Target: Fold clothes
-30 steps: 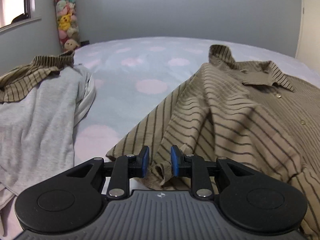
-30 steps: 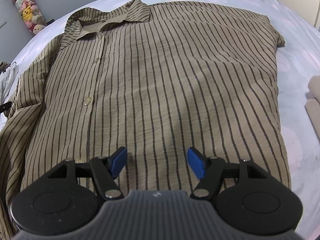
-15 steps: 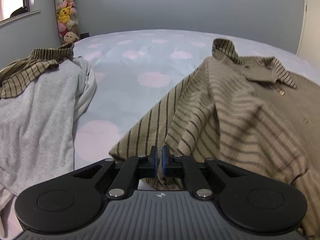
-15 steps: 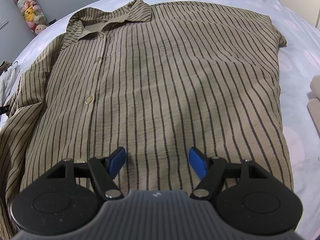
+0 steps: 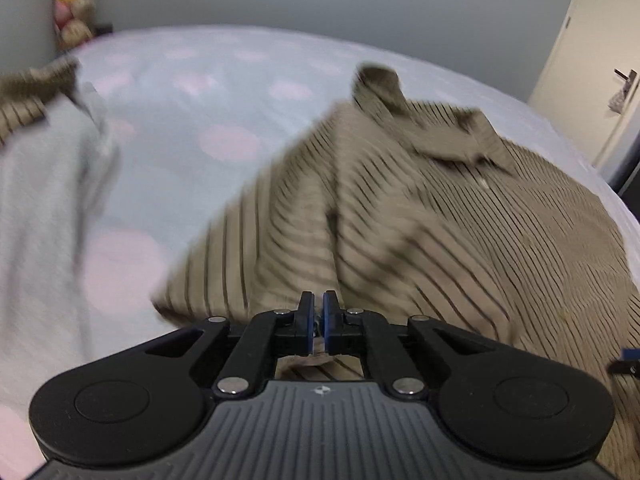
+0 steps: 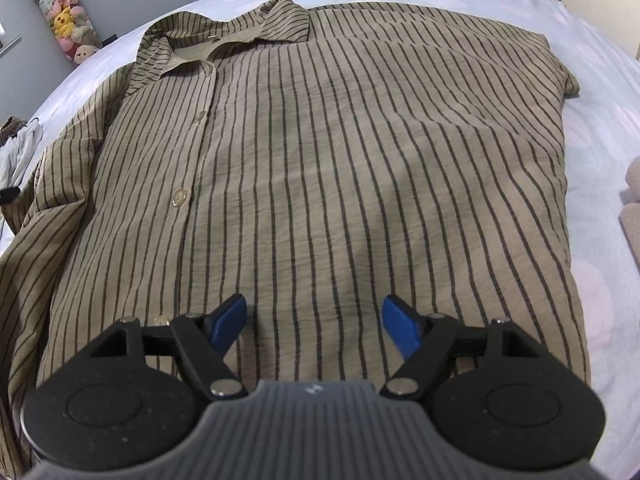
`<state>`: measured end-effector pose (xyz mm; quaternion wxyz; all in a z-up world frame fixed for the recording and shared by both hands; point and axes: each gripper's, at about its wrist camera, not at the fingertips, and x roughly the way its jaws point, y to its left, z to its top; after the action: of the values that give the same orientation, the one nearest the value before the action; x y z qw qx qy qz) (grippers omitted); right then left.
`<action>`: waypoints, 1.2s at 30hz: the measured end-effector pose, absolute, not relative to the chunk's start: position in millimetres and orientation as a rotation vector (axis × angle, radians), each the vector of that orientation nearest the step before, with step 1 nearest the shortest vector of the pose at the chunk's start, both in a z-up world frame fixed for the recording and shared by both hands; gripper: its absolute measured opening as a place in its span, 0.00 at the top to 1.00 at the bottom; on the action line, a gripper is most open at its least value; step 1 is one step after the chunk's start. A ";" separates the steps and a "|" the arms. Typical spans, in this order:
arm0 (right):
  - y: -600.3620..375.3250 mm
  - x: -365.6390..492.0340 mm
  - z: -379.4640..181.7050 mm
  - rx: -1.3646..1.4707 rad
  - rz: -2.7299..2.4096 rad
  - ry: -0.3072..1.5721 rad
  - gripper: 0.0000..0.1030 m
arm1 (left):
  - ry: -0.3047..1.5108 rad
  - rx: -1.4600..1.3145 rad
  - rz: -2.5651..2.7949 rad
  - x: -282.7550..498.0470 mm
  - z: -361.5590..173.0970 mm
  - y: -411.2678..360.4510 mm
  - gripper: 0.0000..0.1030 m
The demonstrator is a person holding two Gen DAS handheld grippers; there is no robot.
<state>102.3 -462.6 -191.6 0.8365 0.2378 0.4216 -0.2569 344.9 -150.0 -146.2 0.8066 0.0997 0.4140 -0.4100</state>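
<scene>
A tan striped button shirt (image 6: 340,152) lies face up on the bed, collar at the far end. My left gripper (image 5: 319,312) is shut on the shirt's left sleeve (image 5: 272,248) and holds its end lifted; that view is blurred. My right gripper (image 6: 316,314) is open and empty, hovering just over the shirt's lower front, right of the button row (image 6: 180,197).
The bed has a pale sheet with pink dots (image 5: 224,140). A grey garment and another striped one (image 5: 44,168) lie to the left. A tube of plush toys (image 6: 64,16) stands by the far wall. A door (image 5: 600,80) is at the right. Beige folded cloth (image 6: 632,208) lies at the bed's right edge.
My left gripper shut on the sleeve end, then lifted and carried it rightward over the shirt. My right gripper stayed open and barely moved.
</scene>
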 end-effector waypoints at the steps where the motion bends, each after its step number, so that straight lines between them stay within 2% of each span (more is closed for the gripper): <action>1: -462.9 102.1 -191.6 0.504 -0.543 0.891 0.24 | 0.892 0.223 -0.874 339.4 -152.0 -152.0 0.98; 4: -464.7 100.1 -190.6 0.516 -0.537 0.884 0.25 | 0.860 0.254 -0.824 328.0 -163.5 -152.4 0.89; 9: -466.2 98.4 -189.9 0.533 -0.531 0.874 0.25 | 0.795 0.254 -0.804 324.5 -152.1 -145.6 0.75; 11: -465.8 98.4 -190.0 0.533 -0.533 0.873 0.25 | 0.739 0.258 -0.798 324.1 -140.7 -140.9 0.59; 13: -464.7 98.5 -190.1 0.526 -0.533 0.874 0.24 | 0.713 0.274 -0.780 327.9 -135.7 -140.3 0.53; 16: -463.1 98.6 -190.3 0.516 -0.533 0.874 0.24 | 0.709 0.312 -0.750 337.3 -135.4 -144.3 0.55; 20: -462.9 99.3 -189.9 0.515 -0.535 0.875 0.23 | 0.720 0.413 -0.728 345.0 -146.9 -155.2 0.70; 27: -463.0 99.6 -190.0 0.515 -0.530 0.876 0.23 | 0.736 0.442 -0.708 341.7 -172.9 -153.9 0.74; 29: -462.3 100.6 -190.4 0.510 -0.530 0.879 0.22 | 0.733 0.439 -0.714 341.2 -171.3 -152.3 0.94; 36: -459.3 102.3 -191.2 0.479 -0.522 0.889 0.21 | 0.725 0.382 -0.721 347.5 -149.8 -144.1 0.98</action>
<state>102.3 -459.3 -191.2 0.8428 0.2267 0.4208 -0.2472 347.5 -144.1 -149.8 0.8548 0.1818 0.3447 -0.3426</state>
